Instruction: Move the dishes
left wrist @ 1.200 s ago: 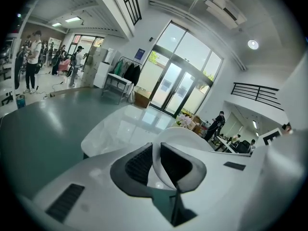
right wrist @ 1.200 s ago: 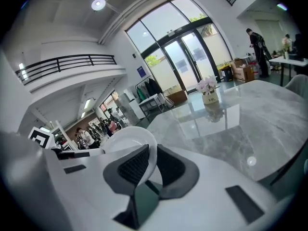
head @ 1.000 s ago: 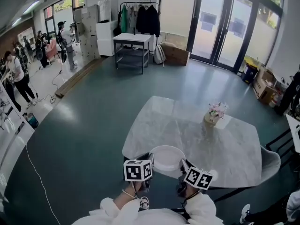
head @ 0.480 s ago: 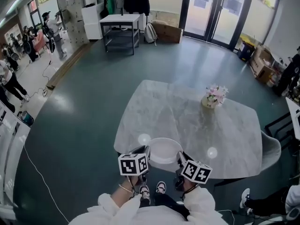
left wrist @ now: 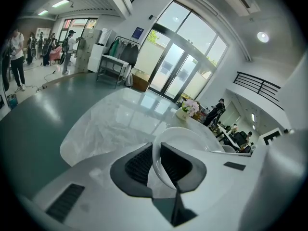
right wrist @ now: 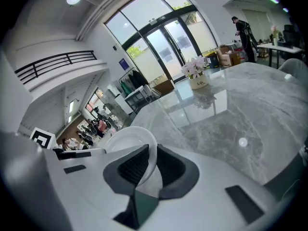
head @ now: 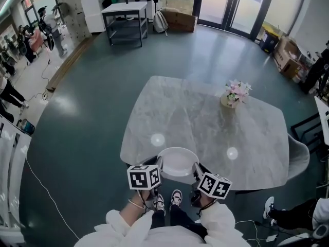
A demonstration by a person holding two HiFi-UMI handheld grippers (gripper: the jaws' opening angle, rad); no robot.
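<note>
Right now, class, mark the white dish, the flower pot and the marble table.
white dish (head: 177, 163): head view, the middle of its inner face.
flower pot (head: 226, 102): head view, its side below the blooms.
marble table (head: 190, 120): head view, bare top.

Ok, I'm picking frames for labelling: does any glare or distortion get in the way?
Head view: two round glare spots on the table flank the plate; room edges bowed. Left gripper view: heavy fisheye, dark corners, window reflections across the table. Right gripper view: same fisheye, one small glare spot; plate rim sharp.
</note>
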